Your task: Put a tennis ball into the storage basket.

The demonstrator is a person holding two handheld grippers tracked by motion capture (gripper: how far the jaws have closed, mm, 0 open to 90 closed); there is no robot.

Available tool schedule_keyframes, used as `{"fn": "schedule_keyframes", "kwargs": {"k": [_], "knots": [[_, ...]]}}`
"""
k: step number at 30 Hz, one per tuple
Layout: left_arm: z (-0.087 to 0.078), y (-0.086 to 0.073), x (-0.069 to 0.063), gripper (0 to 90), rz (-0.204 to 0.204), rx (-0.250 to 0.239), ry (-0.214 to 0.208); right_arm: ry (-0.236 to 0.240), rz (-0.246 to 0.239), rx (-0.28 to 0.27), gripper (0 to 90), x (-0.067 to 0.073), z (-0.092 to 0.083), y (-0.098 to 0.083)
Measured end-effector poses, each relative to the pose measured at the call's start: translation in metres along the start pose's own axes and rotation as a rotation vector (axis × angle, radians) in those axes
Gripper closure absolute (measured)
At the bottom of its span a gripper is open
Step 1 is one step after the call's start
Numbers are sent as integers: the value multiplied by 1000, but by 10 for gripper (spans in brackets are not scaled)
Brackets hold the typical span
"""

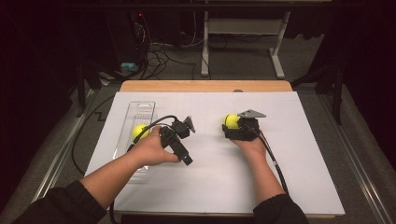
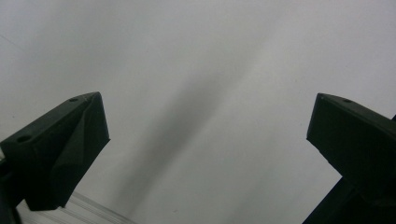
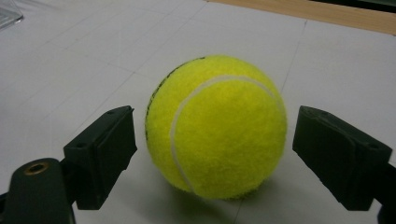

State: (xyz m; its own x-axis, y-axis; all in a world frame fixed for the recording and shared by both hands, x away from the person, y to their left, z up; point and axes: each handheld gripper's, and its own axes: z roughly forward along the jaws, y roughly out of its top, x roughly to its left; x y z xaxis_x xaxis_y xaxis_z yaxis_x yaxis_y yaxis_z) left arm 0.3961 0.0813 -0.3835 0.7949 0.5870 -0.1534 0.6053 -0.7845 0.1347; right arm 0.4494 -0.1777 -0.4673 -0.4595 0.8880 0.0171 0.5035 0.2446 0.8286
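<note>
My left gripper (image 1: 186, 125) lies low over the white sheet (image 1: 215, 177), its jaws standing wide apart with nothing between them. Just behind my left hand (image 1: 152, 150), a second tennis ball (image 1: 139, 131) sits in the clear tray (image 1: 140, 108) at the sheet's left edge. To the right, my right gripper (image 3: 212, 149) has a tennis ball (image 3: 217, 126) between its jaws; a narrow gap shows on each side, so the pads aren't pressing it. That ball rests on the sheet, right of centre. The wooden table edge (image 1: 205, 86) lies beyond.
</note>
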Motion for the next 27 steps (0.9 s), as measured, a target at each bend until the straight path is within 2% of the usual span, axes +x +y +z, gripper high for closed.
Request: {"fn": "schedule_keyframes", "kwargs": {"k": [12,21,27], "knots": [[0,1,-1,0,5,7,-4,10,-3,1,249,-2,1,1],[1,1,-1,0,2,7,-1,7,-7,1,269,-1,1,0],[1,1,-1,0,0,4,-2,-12,-37,1,277,3,0,0]]}}
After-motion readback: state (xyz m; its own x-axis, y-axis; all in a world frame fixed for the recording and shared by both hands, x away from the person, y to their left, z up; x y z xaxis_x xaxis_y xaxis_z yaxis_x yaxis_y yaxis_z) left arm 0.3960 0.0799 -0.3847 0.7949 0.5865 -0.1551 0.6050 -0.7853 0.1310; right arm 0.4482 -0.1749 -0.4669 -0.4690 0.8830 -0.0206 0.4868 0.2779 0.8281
